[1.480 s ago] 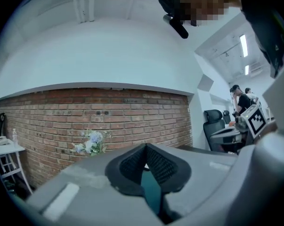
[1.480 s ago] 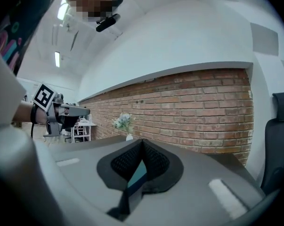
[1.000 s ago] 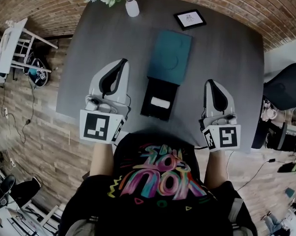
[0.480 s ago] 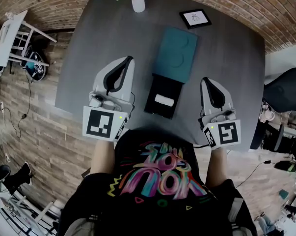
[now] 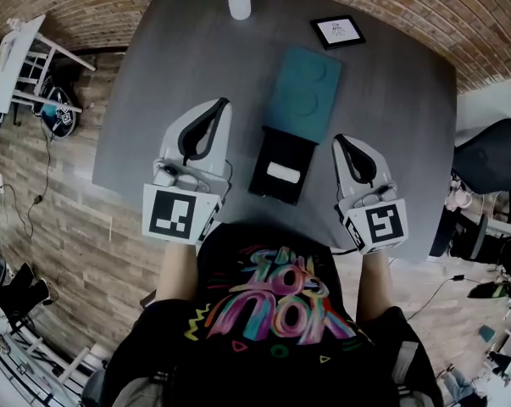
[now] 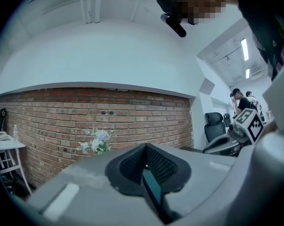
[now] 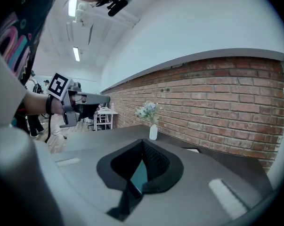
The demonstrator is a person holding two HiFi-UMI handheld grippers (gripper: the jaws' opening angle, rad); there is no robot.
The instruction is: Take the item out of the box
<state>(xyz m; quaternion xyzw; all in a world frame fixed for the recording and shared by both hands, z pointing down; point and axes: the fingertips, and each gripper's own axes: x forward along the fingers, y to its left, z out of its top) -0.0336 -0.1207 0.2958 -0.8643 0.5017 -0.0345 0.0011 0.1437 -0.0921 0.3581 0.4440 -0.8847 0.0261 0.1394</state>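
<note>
**Item lay in the open box, nearer our right claw**

We had both claws clenched on nothing. The right gripper showed its jaws pressed together with only air past them, and the left gripper looked the same in its own view. Neither touched anything. Both stood over the table with the box between them.

From the right claw's tip, the box's side wall sat just to the left. The item, a small pale bar, lay further left and a little back toward us, on the box's black floor. From the left claw's tip it lay to the right and clearly further back toward us, with more bare table to cross. So we judged the right claw the nearer one.

The item's long axis ran across the box, roughly from one claw toward the other. The box itself ran away from us, with its teal lid beyond the far end. We reckoned the jaws would have to part and then straddle the bar's short width.
</note>
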